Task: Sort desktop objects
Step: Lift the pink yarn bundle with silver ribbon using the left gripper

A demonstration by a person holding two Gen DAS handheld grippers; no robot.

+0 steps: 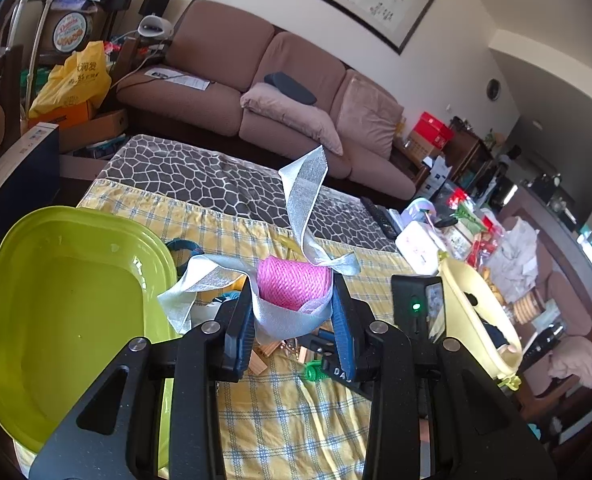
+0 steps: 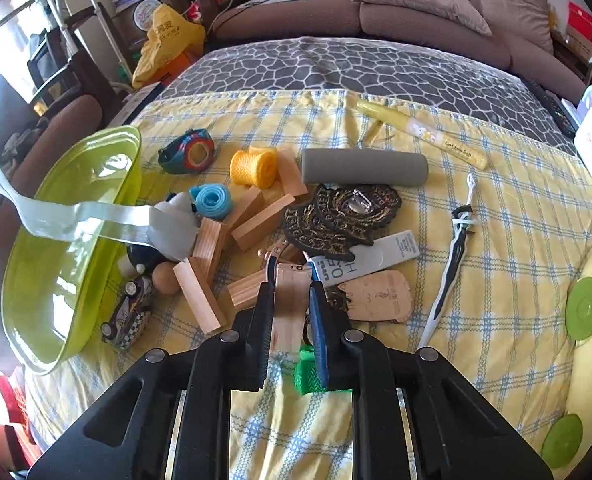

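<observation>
My left gripper [image 1: 293, 312] is shut on a pink mesh roll [image 1: 293, 284] wrapped in pale ribbon [image 1: 304, 188], held above the table just right of the green bowl [image 1: 55, 300]. My right gripper [image 2: 291, 300] is shut on a wooden block [image 2: 291, 300] marked 16, low over the pile. The ribbon [image 2: 67, 216] also trails across the green bowl [image 2: 67, 280] in the right wrist view. Loose wooden blocks [image 2: 255, 220], a yellow roll [image 2: 253, 168], a blue roll [image 2: 215, 200] and a toy watch [image 2: 189, 152] lie on the yellow checked cloth [image 2: 496, 240].
A grey foam cylinder [image 2: 364, 167], embroidered patches [image 2: 336, 216], a toy car [image 2: 129, 312], a cotton-bud tube [image 2: 424, 134], a toothbrush [image 2: 452, 256] and a green clip [image 2: 308, 374] lie on the cloth. A pale yellow tub [image 1: 476, 312] stands at the right. A sofa [image 1: 255, 80] is behind.
</observation>
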